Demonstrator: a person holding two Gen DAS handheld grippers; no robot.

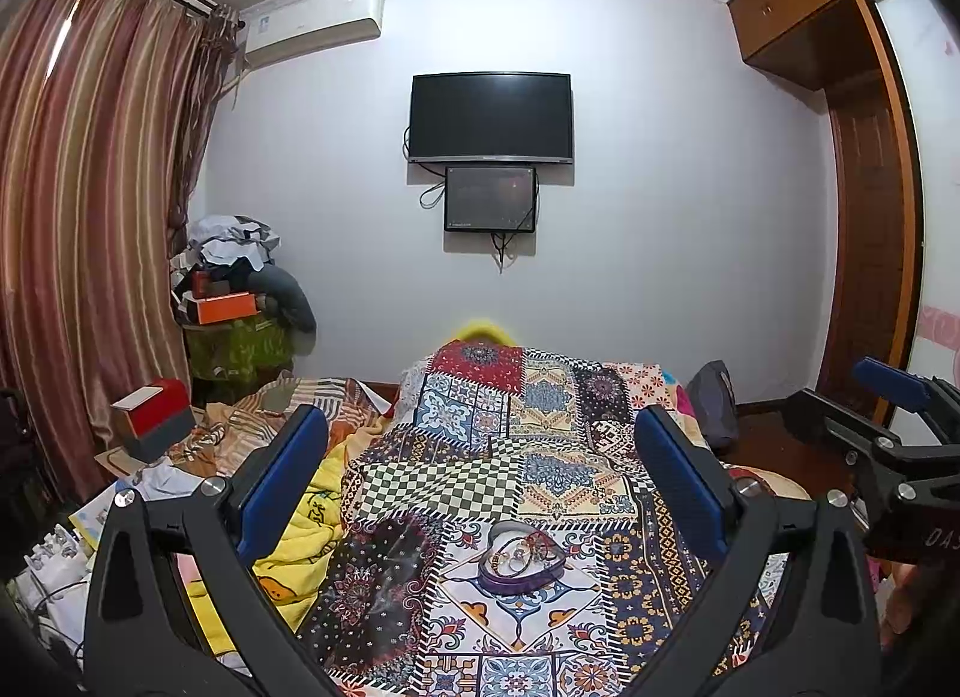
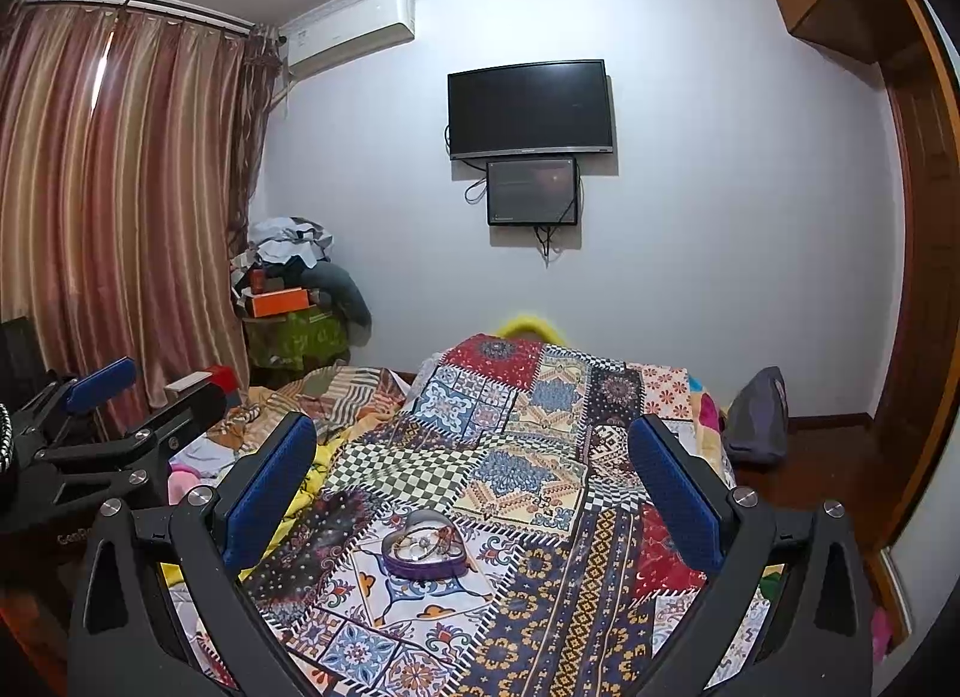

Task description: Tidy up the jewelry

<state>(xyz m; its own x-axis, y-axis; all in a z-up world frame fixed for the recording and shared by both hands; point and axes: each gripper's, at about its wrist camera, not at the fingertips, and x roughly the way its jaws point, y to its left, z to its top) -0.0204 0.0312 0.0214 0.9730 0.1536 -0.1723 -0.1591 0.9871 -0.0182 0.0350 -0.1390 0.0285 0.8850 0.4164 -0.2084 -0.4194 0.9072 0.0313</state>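
A purple heart-shaped box [image 1: 521,562] sits low and centre in both views on the patchwork bedspread [image 1: 540,397], with rings and bangles [image 2: 423,541] gathered inside it. The left gripper [image 1: 480,481] and the right gripper [image 2: 474,481] hang above, jaws wide apart and empty, probably aligned for a reach.

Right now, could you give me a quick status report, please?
Left gripper open, empty. Right gripper open, empty. Jewelry in purple heart-shaped box on patchwork quilt. Nothing between grippers and box.
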